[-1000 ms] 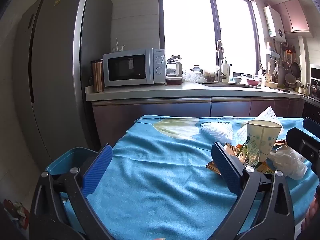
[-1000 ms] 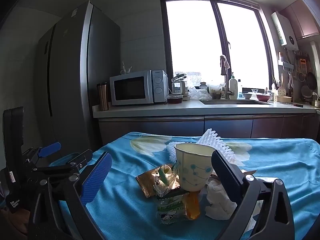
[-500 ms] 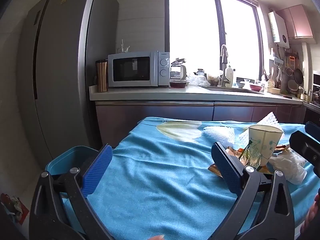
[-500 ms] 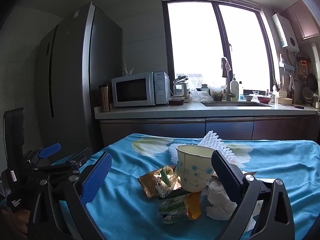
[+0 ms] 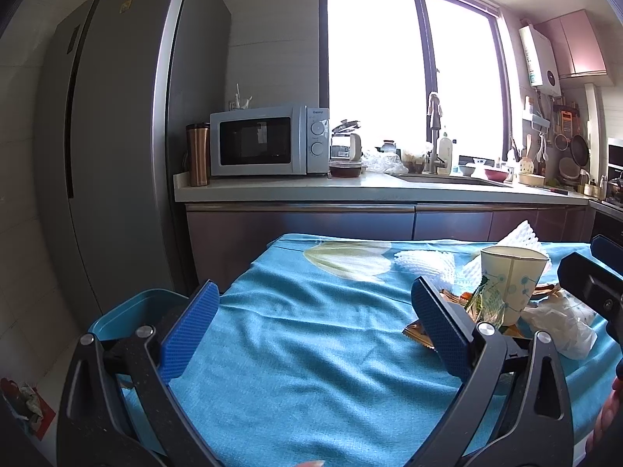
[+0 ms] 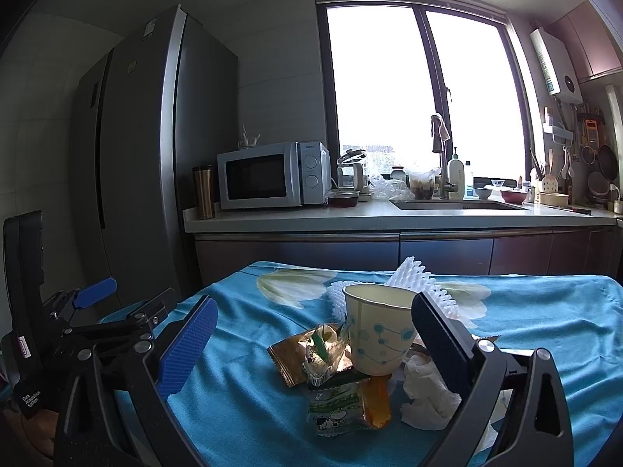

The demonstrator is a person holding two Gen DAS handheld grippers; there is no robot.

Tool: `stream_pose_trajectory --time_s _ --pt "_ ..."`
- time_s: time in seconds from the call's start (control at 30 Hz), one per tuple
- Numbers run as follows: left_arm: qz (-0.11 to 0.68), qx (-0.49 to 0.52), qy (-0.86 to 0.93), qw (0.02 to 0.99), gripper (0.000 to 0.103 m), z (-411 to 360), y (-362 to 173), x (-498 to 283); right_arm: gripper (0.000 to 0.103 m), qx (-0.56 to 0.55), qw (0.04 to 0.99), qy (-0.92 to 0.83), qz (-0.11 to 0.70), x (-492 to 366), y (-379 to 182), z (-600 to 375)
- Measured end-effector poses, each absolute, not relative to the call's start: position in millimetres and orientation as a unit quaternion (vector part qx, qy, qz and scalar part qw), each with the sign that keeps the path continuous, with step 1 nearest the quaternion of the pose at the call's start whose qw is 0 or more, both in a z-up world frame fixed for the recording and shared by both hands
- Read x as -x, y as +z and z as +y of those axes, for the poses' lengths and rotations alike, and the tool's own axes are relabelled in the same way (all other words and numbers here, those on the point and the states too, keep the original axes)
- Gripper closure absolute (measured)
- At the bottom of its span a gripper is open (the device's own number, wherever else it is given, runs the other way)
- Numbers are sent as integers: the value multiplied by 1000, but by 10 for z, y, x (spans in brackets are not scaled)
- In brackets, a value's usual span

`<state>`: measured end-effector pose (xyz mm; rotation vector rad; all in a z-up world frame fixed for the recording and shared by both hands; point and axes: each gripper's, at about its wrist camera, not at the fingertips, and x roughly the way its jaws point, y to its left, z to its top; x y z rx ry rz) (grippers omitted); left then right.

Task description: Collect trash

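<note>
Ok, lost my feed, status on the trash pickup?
Both grippers open, left, right, holding nothing. Paper cup upright amid wrappers and tissue, untouched. Path unobstructed.

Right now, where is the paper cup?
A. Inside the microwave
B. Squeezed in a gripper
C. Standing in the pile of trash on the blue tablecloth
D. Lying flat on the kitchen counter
C: the paper cup stands upright among wrappers on the blue tablecloth.

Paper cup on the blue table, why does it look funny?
The paper cup sits tilted on a heap of snack wrappers beside a crumpled tissue, not flat on the blue tablecloth.
</note>
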<state>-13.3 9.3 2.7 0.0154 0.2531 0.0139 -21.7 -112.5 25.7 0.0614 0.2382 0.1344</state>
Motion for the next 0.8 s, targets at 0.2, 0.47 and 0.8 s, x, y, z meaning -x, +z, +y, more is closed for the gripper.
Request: stream_pose_trajectory --time_s 0.2,0.47,0.8 --pt "123 -10 6 992 6 79 22 137 7 -33 990 65 119 214 259 -1134" --pt "121 -10 7 993 6 69 14 146 7 -37 990 64 123 196 255 -1159" --pt "120 -9 8 993 6 76 20 153 7 -38 989 64 124 183 233 -1162"
